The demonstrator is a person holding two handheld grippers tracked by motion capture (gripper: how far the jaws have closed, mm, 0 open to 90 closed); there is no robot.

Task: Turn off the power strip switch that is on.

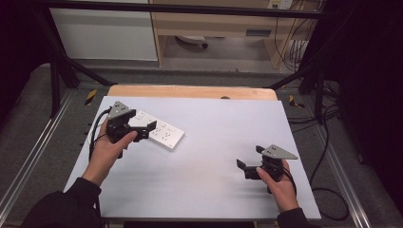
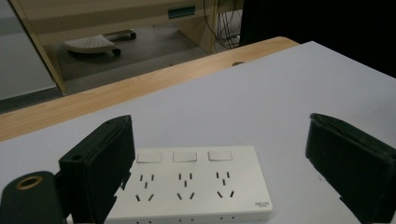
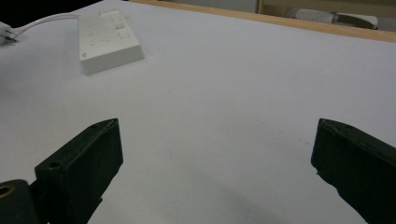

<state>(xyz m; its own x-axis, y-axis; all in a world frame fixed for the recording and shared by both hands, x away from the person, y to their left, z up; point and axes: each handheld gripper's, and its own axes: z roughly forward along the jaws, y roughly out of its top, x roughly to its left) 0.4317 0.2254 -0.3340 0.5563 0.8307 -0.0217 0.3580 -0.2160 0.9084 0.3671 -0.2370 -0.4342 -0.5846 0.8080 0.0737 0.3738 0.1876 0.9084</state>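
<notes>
White plastic marks the power strip [image 1: 159, 131], which lies flat on the pale surface [image 1: 214, 142] toward its far left, switches and sockets facing up, so its long sides are free to be gripped. The left tool [image 1: 142, 131] sits right at it with its jaws spread wide; in the left gripper view the strip [image 2: 191, 182] lies between and just beyond the two black jaws, one jaw overlapping the strip's near end. That wide spread looks chosen to straddle the strip's body before closing, though whether a jaw already touches the plastic is hard to tell from these angles. The hand [image 1: 107, 154] holds the tool low and level with the surface, which suits a side grip on something so flat

The right tool [image 1: 251, 164] rests well apart, near the front right of the surface, its jaws also spread and holding nothing. Its own view looks across bare surface to the strip [image 3: 107, 39] far off, with a white cord [image 3: 44, 21] trailing from the strip's end. Kept back like this, it probably leaves room for the left hand to work
</notes>
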